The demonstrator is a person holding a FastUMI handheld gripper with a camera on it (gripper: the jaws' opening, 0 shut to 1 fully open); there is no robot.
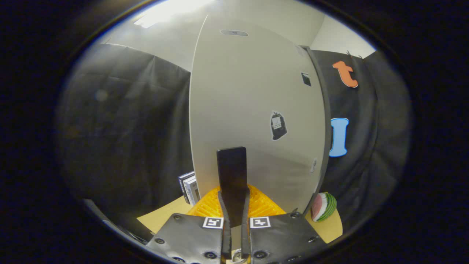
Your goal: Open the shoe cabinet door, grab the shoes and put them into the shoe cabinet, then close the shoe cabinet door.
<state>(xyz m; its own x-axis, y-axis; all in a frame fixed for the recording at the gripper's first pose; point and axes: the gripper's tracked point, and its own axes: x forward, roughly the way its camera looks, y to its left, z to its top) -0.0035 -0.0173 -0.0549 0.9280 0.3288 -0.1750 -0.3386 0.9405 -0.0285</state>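
The shoe cabinet door (253, 91) is a tall pale panel standing close in front of me, with a dark edge running down its right side. A flat black handle (231, 165) sticks out from its lower part. My gripper (234, 196) is shut on this handle, with one finger pressing on each side of its lower end. Small dark stickers (278, 125) sit on the door's face to the right of the handle.
A light wooden tabletop (165, 216) lies below the door. Some books (188, 187) stand just left of the door's lower edge. A toy watermelon slice (324, 207) lies at the door's lower right corner. Black cloth hangs behind on both sides.
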